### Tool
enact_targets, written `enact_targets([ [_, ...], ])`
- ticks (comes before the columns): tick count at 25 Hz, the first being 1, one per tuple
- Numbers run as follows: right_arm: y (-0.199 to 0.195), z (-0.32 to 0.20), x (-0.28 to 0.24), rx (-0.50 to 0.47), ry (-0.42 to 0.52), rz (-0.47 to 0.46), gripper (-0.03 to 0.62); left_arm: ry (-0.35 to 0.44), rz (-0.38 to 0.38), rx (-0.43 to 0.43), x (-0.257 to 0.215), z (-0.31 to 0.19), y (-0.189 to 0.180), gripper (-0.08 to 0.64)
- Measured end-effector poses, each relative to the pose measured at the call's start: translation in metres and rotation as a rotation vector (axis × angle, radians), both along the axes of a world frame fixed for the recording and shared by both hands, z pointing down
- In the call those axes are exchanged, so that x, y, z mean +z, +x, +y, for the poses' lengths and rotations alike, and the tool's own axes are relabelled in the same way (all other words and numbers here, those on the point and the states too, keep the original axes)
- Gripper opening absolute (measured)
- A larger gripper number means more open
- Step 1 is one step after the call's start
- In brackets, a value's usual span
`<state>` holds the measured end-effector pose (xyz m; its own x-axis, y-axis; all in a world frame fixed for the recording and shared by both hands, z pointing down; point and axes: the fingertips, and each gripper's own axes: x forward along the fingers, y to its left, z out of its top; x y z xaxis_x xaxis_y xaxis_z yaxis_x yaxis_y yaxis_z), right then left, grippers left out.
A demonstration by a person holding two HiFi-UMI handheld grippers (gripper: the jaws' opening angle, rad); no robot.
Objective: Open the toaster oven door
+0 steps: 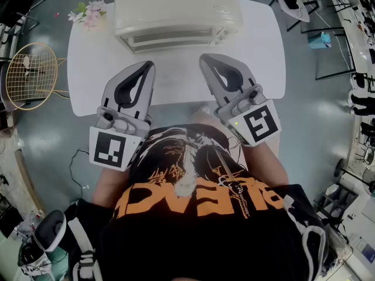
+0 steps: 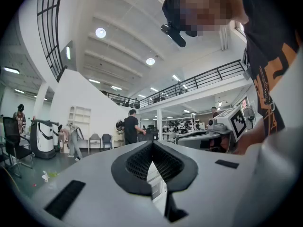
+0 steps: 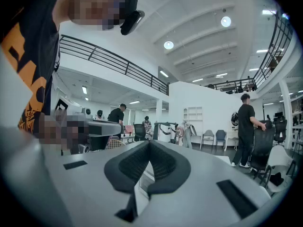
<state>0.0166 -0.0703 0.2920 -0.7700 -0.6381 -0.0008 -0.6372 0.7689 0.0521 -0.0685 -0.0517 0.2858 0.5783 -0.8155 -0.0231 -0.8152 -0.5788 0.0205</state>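
Note:
The cream toaster oven [image 1: 176, 7] stands at the far side of the white table [image 1: 261, 69], its front door [image 1: 176, 40] closed and facing me. My left gripper [image 1: 147, 65] and right gripper [image 1: 204, 58] are held side by side above the table's near part, short of the oven and touching nothing. Both are shut with nothing between the pads. In the left gripper view the jaw tips [image 2: 152, 144] meet, and a sliver of the oven [image 2: 156, 186] shows through the gap below them. The right gripper view shows the same, tips [image 3: 149, 143] together.
A small bunch of pink flowers [image 1: 88, 13] lies at the table's far left corner. A gold wire chair [image 1: 32, 75] stands left of the table and a dark chair [image 1: 296, 4] at the far right. People stand in the hall behind.

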Motion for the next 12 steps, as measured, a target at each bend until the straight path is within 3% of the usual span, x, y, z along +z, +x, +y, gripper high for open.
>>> enact_targets([
  [12, 0.0049, -0.0078, 0.0048, 0.011, -0.003, 0.005, 0.014, 0.005, -0.013, 0.008, 0.0015, -0.0072, 0.0033, 0.018],
])
